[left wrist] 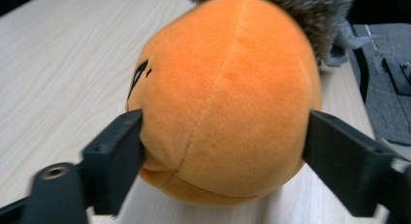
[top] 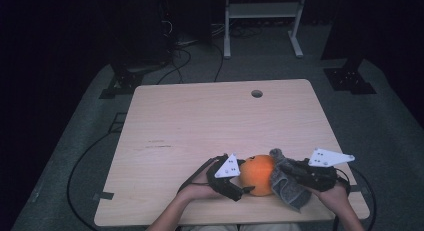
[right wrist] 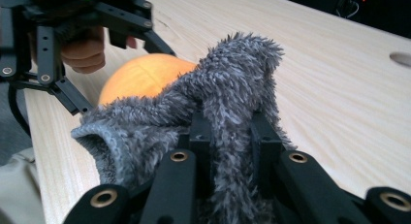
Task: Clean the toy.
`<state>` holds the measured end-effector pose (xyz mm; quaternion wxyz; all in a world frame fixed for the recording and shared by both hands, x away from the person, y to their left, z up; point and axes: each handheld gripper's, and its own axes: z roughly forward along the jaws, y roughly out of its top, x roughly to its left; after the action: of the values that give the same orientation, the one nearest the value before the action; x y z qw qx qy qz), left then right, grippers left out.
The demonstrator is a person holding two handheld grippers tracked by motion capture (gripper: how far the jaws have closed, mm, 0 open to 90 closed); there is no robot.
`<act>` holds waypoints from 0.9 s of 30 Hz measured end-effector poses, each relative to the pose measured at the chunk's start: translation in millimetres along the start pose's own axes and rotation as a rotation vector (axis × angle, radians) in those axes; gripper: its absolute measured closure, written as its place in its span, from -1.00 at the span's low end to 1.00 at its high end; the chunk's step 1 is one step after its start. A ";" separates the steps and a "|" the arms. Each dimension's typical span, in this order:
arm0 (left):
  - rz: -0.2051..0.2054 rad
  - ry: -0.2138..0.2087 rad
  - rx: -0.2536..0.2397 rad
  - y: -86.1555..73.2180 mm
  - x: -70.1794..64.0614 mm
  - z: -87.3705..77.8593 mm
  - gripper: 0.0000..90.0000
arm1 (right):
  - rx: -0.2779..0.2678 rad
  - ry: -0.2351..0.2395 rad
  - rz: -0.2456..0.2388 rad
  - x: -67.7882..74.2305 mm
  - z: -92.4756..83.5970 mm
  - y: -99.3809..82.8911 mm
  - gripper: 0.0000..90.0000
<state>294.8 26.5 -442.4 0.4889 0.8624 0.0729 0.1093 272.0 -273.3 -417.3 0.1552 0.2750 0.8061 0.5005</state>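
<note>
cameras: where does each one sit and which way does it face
High view: above the person's side, looking forward and down on the table; forearms, both tools.
Left gripper view: on the left tool, looking along its jaws at the orange plush.
Right gripper view: on the right tool, jaws pinching grey fuzzy cloth.
Shared: all show plush and cloth.

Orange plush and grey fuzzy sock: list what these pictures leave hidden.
- Orange plush: its face is mostly turned away in the left gripper view; its lower half is behind the grey fuzzy sock in the right gripper view.
- Sock's far end: cut off by the top edge in the left gripper view.
- Sock's opening: too small in the high view.
</note>
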 end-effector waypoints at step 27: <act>-0.103 -0.016 -0.017 -5.3 0.7 11.9 -0.57 | -0.024 -0.052 0.081 -14.7 -14.0 -9.2 0.67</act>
<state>298.5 19.5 -452.8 0.5016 0.8543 0.1123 0.0777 273.8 -295.4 -419.5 0.1587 0.3186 0.7840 0.5086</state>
